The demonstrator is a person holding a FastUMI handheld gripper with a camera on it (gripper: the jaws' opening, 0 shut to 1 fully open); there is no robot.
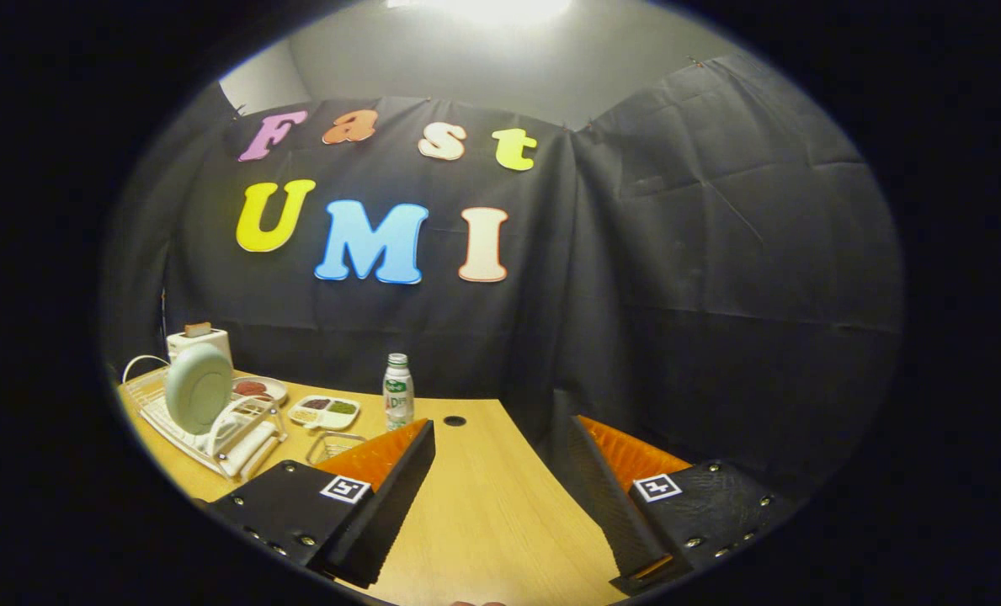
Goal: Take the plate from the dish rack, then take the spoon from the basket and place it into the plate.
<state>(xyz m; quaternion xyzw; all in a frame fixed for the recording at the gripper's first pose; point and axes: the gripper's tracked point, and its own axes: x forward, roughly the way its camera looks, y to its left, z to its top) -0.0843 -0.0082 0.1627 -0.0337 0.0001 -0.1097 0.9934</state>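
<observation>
Pale green round plate (199, 388) stands on edge in the white dish rack (214, 438), face toward me. My jaws (500, 442) are spread apart, empty, above the counter (492, 513).

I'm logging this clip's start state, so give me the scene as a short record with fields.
gripper: gripper open, fingers spread over bare table, holding nothing
plate: pale green round plate standing on edge in the white dish rack, beyond the left finger
basket: small wire basket just beyond the left fingertip; contents hidden
bottle: small plastic bottle with green label upright, ahead of the fingers
surface: light wooden table
task progress: plate not yet taken
</observation>
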